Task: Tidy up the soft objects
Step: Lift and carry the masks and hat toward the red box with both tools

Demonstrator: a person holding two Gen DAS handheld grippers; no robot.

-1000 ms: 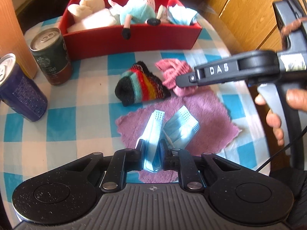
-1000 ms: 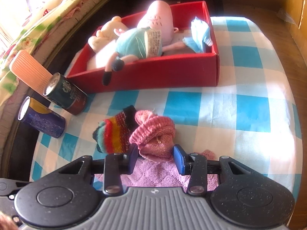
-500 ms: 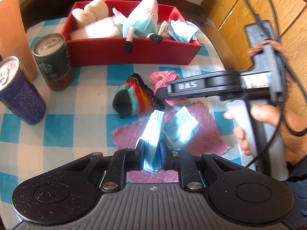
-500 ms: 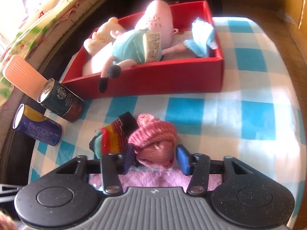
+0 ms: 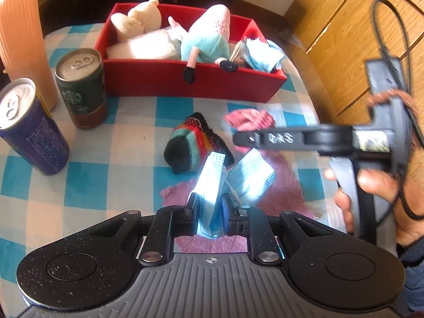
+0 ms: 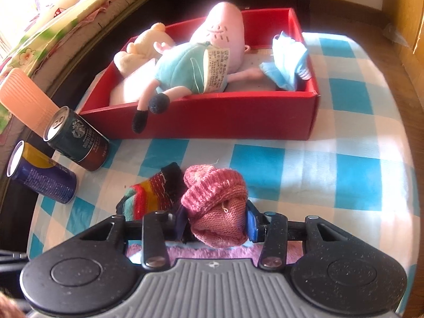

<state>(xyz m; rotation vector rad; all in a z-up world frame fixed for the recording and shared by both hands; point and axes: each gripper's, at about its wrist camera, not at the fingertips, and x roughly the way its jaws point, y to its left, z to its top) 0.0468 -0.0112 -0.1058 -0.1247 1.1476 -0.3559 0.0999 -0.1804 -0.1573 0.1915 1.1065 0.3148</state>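
Landmark: red box [image 6: 238, 116] at the far side of the table, open-topped.
Pink knit piece [image 6: 216, 206]: ribbed wool, bunched into a lump, in front of the red box; the right gripper [image 6: 216, 224] has it between its jaws, which are closing, blue pads pressing both its sides.
Blue face mask [image 5: 210, 182]: pleated, folded lengthwise, pinched in the narrow left gripper [image 5: 209, 209], well in front of the red box.
Striped sock [image 5: 189, 145]: black with rainbow bands, lying in front of the red box, touching the pink knit piece.
Purple cloth [image 5: 288, 185]: fuzzy, flat under the mask.
Surface: tablecloth [image 6: 331, 175] in blue and white checks, sunlit.
Room: wooden cabinet [image 5: 344, 26] to the right of the red box.
Count: two plush toys and one more mask in the box; two cans [image 5: 82, 87] left of it.
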